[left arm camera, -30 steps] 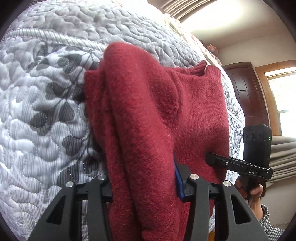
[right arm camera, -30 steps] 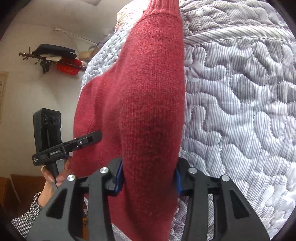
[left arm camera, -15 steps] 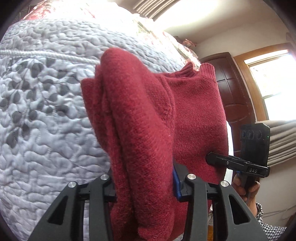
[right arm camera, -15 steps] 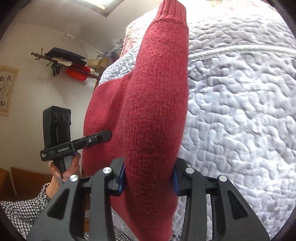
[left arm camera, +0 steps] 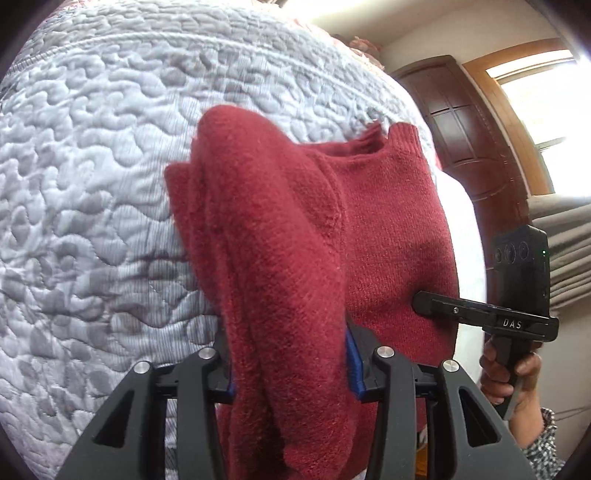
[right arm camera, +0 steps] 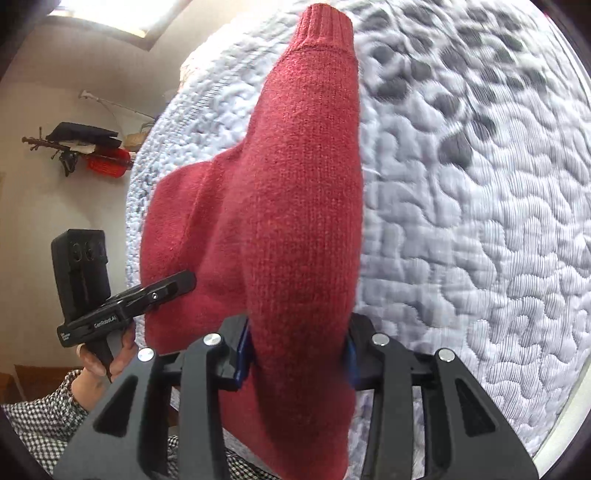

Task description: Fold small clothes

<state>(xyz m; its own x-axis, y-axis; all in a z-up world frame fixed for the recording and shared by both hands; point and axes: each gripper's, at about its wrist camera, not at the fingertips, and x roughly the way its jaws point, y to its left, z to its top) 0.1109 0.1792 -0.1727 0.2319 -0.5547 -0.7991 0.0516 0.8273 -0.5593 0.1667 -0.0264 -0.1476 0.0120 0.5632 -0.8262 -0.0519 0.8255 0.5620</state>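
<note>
The left tongs (left arm camera: 288,369) are pressed onto a thick bunched fold of the red sweater (left arm camera: 388,229), the blue pads parted only by the cloth between them. The right tongs (right arm camera: 295,354) are pinched likewise on a sleeve (right arm camera: 314,147) of the same sweater, whose ribbed cuff (right arm camera: 325,26) points away toward the far end of the bed. Compared with half a second ago, both views are tilted further down over the quilt (left arm camera: 92,166), so that less of the room is seen above it, and the grips are unchanged. The sweater is held lifted above the grey-white quilted bed cover, its ribbed neckline (left arm camera: 402,138) seen at the top of the left view. Each handle is gripped by a hand (left arm camera: 517,376) in a checked sleeve (right arm camera: 40,428).
</note>
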